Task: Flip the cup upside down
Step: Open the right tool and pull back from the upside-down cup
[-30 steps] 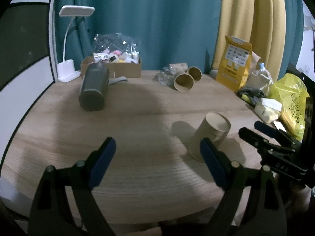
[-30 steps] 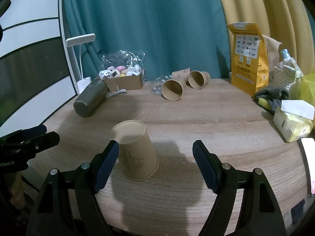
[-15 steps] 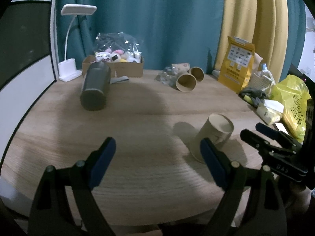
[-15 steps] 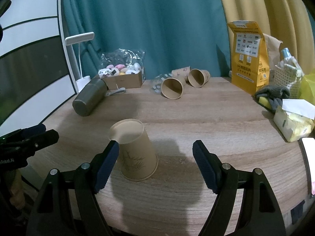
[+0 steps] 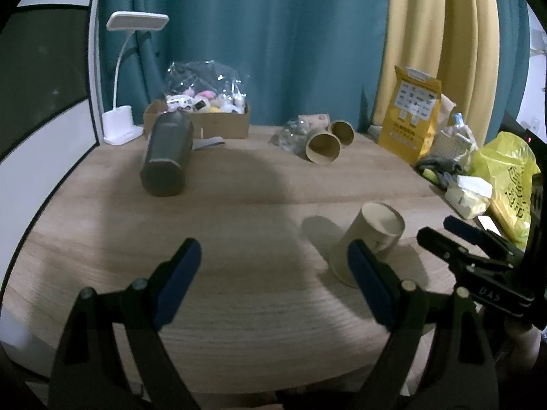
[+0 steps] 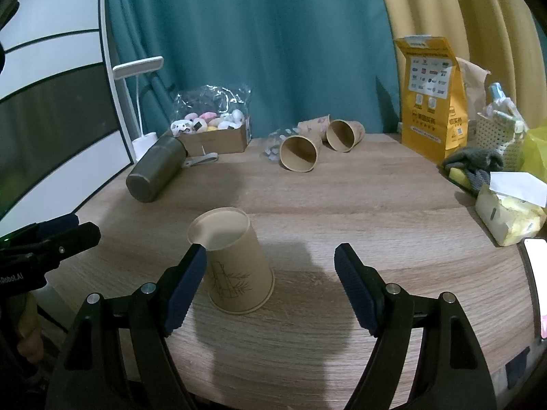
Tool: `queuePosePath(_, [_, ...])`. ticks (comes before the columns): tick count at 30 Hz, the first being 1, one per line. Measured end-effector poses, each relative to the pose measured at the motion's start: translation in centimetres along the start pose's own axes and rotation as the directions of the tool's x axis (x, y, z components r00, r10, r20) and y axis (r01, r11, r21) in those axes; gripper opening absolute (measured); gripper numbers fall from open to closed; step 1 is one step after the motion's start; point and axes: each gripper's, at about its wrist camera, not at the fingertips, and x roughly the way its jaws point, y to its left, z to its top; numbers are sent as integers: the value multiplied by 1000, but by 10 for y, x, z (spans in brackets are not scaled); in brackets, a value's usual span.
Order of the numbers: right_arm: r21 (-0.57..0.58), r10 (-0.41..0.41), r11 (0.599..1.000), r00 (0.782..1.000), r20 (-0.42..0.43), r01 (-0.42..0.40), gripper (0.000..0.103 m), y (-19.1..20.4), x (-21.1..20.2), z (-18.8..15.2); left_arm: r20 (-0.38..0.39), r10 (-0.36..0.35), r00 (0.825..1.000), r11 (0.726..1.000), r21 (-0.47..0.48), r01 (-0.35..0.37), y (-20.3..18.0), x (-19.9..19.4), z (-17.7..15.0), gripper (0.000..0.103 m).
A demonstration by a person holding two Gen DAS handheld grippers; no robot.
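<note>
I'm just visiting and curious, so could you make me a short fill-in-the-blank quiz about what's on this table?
1. The nearest cup stands with its mouth facing ____.
2. The two far cups lie on their ____.
3. Both the left gripper and the right gripper have their jaws ____.
4. The dark flask is lying ____.

Missing words: down; sides; open; down

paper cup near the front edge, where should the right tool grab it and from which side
Grip the paper cup across its tapered side wall, near mid-height, coming in level from the table's front edge. It stands mouth down with the closed base up, so there is no rim to pinch. The right tool is open, but the cup sits by its left finger, so shift left first.
</note>
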Motion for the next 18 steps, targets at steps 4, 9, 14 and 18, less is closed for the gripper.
queuePosePath(4, [0, -2, 1000, 1000, 2, 2, 80, 0, -1, 0, 0, 0, 1000, 1000, -1, 0, -1, 0, 0, 89])
queuePosePath(9, [0, -4, 1000, 1000, 4, 4, 80, -1, -1, 2, -3, 0, 1000, 1000, -1, 0, -1, 0, 0, 89])
queuePosePath(14, [2, -3, 1000, 1000, 3, 3, 80, -2, -1, 2, -13, -2, 1000, 1000, 2, 2, -2, 3, 0, 89])
queuePosePath(18, [5, -3, 1000, 1000, 1, 3, 80, -3, -1, 2, -8, -11, 1000, 1000, 14, 11, -6, 3, 0, 89])
